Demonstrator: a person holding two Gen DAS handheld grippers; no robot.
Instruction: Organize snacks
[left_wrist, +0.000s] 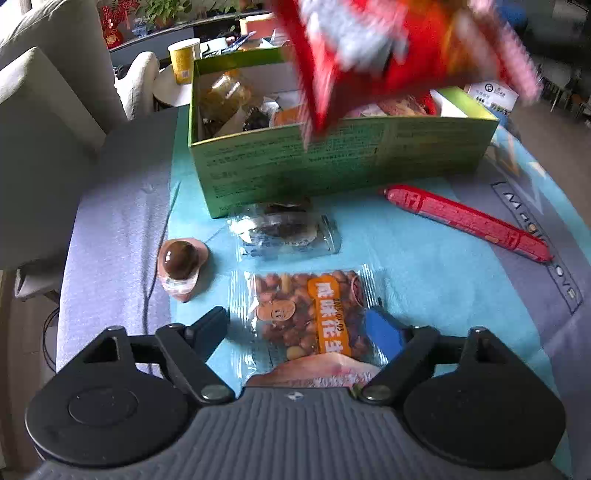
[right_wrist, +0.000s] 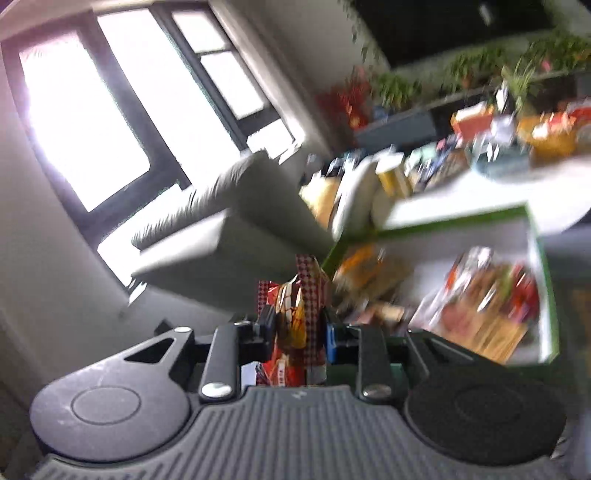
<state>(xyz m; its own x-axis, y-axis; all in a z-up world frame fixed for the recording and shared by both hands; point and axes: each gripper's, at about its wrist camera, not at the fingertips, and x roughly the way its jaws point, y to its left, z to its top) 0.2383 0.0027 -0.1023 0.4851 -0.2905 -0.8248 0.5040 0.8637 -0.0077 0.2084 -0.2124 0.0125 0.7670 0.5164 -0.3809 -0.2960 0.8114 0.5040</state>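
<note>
Peanuts in a clear packet (left_wrist: 306, 314) lie on the blue-covered surface (left_wrist: 424, 266) between the wide-spread fingers of the left tool (left_wrist: 299, 325), untouched. Beyond sit a dark snack pouch (left_wrist: 284, 232), a red sausage stick (left_wrist: 465, 221) and the green box (left_wrist: 332, 162). Above it, the right tool (right_wrist: 299, 332) clamps a red snack bag (right_wrist: 295, 317).

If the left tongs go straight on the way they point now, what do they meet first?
Most likely the peanut packet, which lies between the open left tongs on the blue cloth; depth is uncertain.
</note>
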